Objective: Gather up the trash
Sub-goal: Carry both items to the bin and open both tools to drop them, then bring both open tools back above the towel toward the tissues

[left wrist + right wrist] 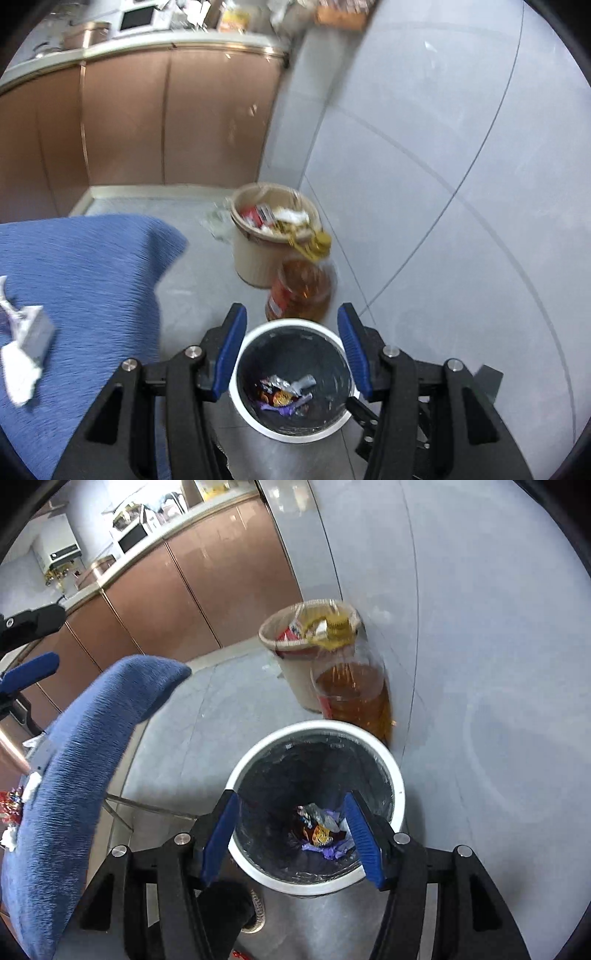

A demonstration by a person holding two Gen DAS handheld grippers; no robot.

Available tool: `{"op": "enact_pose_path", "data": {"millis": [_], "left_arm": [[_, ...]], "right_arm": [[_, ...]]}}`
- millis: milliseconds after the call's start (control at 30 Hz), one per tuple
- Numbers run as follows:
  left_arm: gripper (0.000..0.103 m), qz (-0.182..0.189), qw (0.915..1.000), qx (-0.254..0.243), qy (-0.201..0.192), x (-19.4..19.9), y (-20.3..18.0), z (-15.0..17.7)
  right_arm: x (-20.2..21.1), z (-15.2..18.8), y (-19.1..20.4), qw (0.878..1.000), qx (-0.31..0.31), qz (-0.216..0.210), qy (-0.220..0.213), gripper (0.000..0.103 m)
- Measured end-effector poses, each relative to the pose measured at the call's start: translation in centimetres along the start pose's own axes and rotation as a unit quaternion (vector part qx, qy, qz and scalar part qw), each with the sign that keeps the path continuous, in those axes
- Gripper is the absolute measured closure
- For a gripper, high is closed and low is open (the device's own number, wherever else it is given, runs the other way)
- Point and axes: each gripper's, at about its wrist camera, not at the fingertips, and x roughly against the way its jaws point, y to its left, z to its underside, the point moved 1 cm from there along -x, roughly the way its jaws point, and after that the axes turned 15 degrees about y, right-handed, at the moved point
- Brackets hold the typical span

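A white bin (288, 434) with a black liner stands on the floor, with crumpled foil and purple wrappers (284, 393) at its bottom. My left gripper (291, 310) hangs above it, open, with nothing between its blue pads. In the right wrist view the same white bin (317, 725) and wrappers (321, 830) lie under my right gripper (291, 794), which is also open and holds nothing. On the blue-covered table (85, 277) lie white crumpled paper (18, 373) and a small grey box (37, 332). Red wrappers (9, 805) show at the table's edge.
A beige bin (255, 258) full of rubbish stands beyond the white one, by the grey wall. A big bottle of amber oil (303, 291) stands between the two bins. Brown cabinets (166, 122) under a cluttered counter run along the back. The left gripper (59, 637) shows at the far left.
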Motion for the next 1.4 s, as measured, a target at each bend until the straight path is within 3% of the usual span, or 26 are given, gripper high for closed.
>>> {"op": "enact_pose_path", "data": {"millis": [167, 333, 500, 667, 933, 1400], "left_arm": [[0.053, -0.017, 0.9997, -0.012, -0.016, 4.8, 1.1, 1.5], [0.048, -0.072, 0.9959, 0.0, -0.054, 9.6, 3.0, 4.3], [0.046, -0.14, 0.986, 0.022, -0.088, 14.2, 5.4, 7.6], [0.046, -0.181, 0.9752, 0.049, -0.118, 18.2, 7.6, 11.0], [0.045, -0.213, 0.9616, 0.09, -0.147, 22.0, 10.6, 15.2], [0.043, -0.217, 0.9492, 0.156, -0.166, 25.3, 15.8, 20.3]], "right_arm": [[5.0, 0.4, 2.0, 0.999, 0.018, 0.012, -0.049, 0.041], [10.2, 0.8, 5.3, 0.994, 0.05, 0.011, -0.098, 0.033], [14.8, 1.6, 9.1, 0.986, 0.085, -0.002, -0.141, 0.028], [17.6, 2.4, 11.8, 0.98, 0.111, -0.021, -0.163, 0.025], [20.4, 4.1, 15.5, 0.971, 0.149, -0.03, -0.182, 0.022], [21.5, 6.1, 21.2, 0.963, 0.2, -0.012, -0.181, 0.02]]}}
